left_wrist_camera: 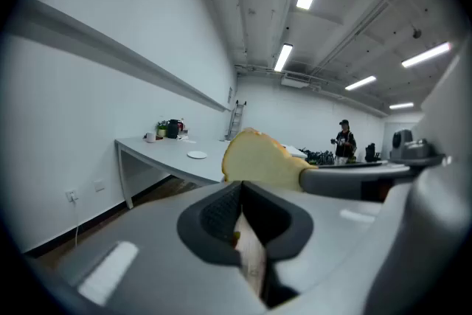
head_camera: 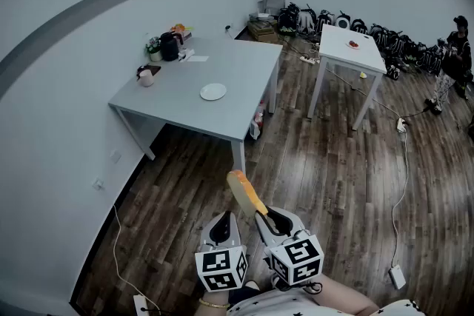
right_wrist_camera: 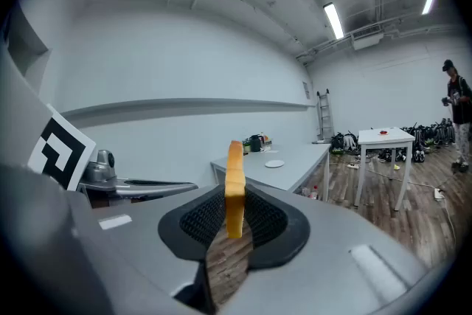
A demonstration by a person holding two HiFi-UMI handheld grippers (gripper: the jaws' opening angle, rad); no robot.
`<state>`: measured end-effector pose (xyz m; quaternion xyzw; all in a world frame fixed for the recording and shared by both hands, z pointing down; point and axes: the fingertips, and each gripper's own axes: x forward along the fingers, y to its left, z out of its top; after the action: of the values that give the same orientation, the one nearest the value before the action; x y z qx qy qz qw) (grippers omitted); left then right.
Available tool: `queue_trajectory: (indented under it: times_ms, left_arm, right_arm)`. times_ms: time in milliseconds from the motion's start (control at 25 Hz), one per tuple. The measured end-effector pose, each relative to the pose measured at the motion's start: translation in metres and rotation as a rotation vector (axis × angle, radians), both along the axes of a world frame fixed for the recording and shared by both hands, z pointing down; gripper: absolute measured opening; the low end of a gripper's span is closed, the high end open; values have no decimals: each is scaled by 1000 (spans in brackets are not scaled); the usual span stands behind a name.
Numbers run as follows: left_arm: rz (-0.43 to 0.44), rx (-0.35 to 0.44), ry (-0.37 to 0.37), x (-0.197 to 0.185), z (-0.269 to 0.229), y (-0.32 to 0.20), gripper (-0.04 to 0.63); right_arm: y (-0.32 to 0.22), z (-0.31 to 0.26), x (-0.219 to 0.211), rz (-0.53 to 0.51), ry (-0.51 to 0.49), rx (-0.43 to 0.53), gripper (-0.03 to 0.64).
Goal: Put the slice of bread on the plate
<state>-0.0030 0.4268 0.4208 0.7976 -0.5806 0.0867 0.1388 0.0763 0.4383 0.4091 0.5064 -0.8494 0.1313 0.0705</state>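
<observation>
Your soft slice of bread [head_camera: 244,192] is pale yellow with an orange crust. Round ceramic plate [head_camera: 213,92] white, flat table [head_camera: 178,100] light grey, wood-plank floor [head_camera: 318,174] dark brown. Your plastic right gripper [head_camera: 261,217] is grey, with black-and-white square markers.

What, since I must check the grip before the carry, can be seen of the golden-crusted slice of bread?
The pale slice of bread with a golden-brown crust stands on edge, tilted up and forward. Its lower end is clamped between the right gripper's dark ribbed pads; nothing else touches it. It hangs over the wooden floor, short of the grey table.
</observation>
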Motion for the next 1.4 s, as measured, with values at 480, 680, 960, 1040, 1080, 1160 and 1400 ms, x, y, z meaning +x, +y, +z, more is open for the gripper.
queue_trajectory:
  times_ms: [480, 680, 960, 1040, 1080, 1160, 1400]
  left_arm:
    - [13, -3, -7, -29, 9, -15, 8]
    - [4, -10, -2, -35, 15, -40, 9]
    - [-6, -4, -4, -35, 19, -123, 8]
    - [-12, 1, -1, -32, 17, -153, 8]
    - [-17, 5, 4, -29, 14, -169, 8]
    - [-28, 17, 13, -24, 8, -200, 8]
    - [-72, 24, 16, -14, 1, -286, 8]
  right_arm:
    - [-18, 9, -33, 13, -27, -8, 80]
    - [-46, 16, -35, 14, -26, -27, 80]
    - [-132, 19, -32, 10, -28, -17, 80]
    - [-165, 15, -28, -1, -27, -8, 80]
    - [-182, 12, -25, -6, -27, -4, 80]
    - [-216, 7, -17, -17, -21, 3, 80]
    - [-306, 1, -6, -71, -25, -6, 80]
